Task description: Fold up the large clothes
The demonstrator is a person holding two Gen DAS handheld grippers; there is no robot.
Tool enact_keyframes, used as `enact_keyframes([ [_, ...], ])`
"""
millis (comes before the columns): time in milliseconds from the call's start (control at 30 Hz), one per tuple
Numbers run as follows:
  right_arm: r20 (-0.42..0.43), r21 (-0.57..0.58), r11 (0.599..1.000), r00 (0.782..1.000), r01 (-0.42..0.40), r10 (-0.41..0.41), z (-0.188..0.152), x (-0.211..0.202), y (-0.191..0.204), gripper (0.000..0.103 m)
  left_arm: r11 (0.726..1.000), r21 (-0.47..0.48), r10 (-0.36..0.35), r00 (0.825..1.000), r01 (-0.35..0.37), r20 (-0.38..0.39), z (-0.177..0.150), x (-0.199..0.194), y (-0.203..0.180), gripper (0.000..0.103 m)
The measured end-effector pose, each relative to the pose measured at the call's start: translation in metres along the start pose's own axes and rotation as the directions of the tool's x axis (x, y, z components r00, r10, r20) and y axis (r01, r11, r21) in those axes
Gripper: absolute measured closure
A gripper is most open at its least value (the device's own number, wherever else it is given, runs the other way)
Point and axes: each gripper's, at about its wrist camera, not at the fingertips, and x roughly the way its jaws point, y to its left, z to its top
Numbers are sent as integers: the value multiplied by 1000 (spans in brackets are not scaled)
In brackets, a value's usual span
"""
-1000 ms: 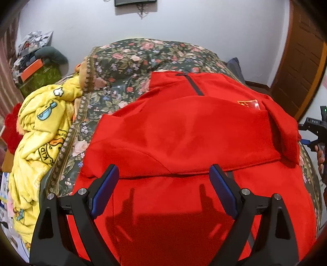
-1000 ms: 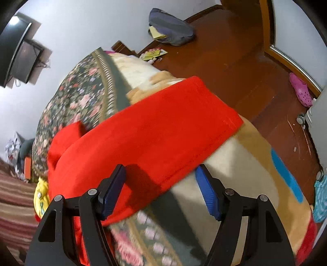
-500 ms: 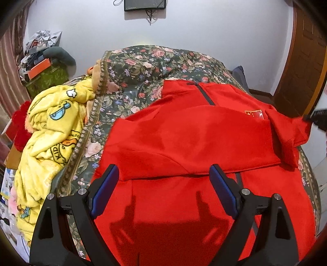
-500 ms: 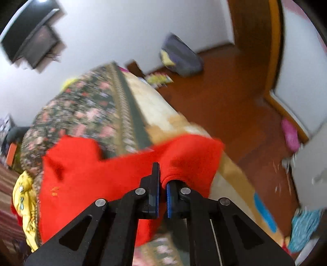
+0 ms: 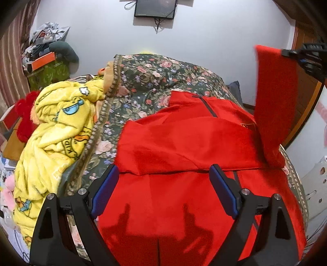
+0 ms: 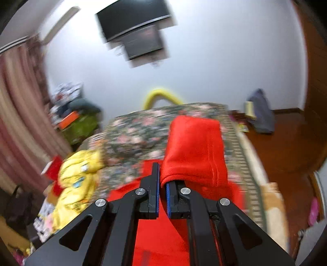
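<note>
A large red zip jacket (image 5: 184,143) lies spread on the floral bedspread (image 5: 143,86), its left sleeve folded across the chest. My left gripper (image 5: 163,190) is open and empty, hovering over the jacket's lower part. My right gripper (image 6: 162,184) is shut on the cuff end of the red right sleeve (image 6: 194,147) and holds it lifted above the bed. In the left wrist view the raised sleeve (image 5: 273,98) hangs from the right gripper (image 5: 306,55) at the upper right.
A yellow cartoon blanket (image 5: 57,139) is bunched on the bed's left side. A cluttered shelf (image 5: 45,59) stands at the far left. A TV (image 5: 155,8) hangs on the wall. Wooden floor (image 6: 286,143) and a dark bag (image 6: 259,114) lie right of the bed.
My right gripper closed on the right sleeve's cuff and lifted it up over the bed. My left gripper rose and drew back slightly, staying open.
</note>
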Motion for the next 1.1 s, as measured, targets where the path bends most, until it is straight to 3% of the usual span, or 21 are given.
enact_keyframes([
  [133, -88, -61, 996, 994, -70, 64, -23, 46, 58, 99, 1000, -29, 13, 1000, -12, 14, -2, -14, 24, 13],
  [267, -224, -96, 986, 968, -133, 108, -63, 103, 100, 99, 998, -60, 32, 999, -32, 13, -8, -25, 47, 13],
  [433, -390, -59, 983, 911, -173, 137, -116, 153, 116, 99, 994, -79, 68, 997, -70, -26, -21, -25, 71, 13],
  [600, -513, -114, 981, 855, -156, 76, -164, 184, 130, 98, 992, -88, 85, 995, -90, -53, -30, -22, 82, 13],
  [800, -618, -88, 985, 783, -152, 65, -181, 188, 130, 90, 990, -130, 44, 996, -55, -83, -31, -16, 83, 13],
  [900, -606, -27, 984, 786, -175, 124, -174, 172, 121, 80, 987, -162, -16, 995, 0, -98, -28, -11, 78, 13],
  [967, -571, -31, 984, 811, -173, 124, -164, 157, 114, 74, 983, -180, -45, 993, 25, -105, -26, -7, 74, 13],
  [1100, -477, -140, 980, 877, -143, 60, -142, 122, 104, 73, 981, -187, -75, 989, 51, -124, -22, 5, 63, 13],
])
